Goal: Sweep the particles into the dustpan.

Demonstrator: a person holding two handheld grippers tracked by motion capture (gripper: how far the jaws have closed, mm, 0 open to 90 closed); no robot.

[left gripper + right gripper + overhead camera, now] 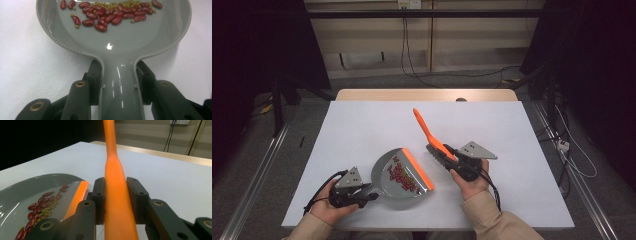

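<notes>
The left gripper [368, 195] clamps its fingers [96, 80] on the handle of the grey plastic dustpan [399, 175], which holds red beans [404, 176]. The right gripper [443, 152] fingers [100, 200] grip the orange-handled brush [428, 131] above the white tabletop [362, 125].

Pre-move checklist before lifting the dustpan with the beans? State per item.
1. Left gripper shut on dustpan handle: ok.
2. Right gripper shut on brush handle: ok.
3. Beans inside the pan, none seen on the table: ok.
4. Brush clear of pan lip: ok.
5. Pan level enough to lift: cannot tell.
</notes>
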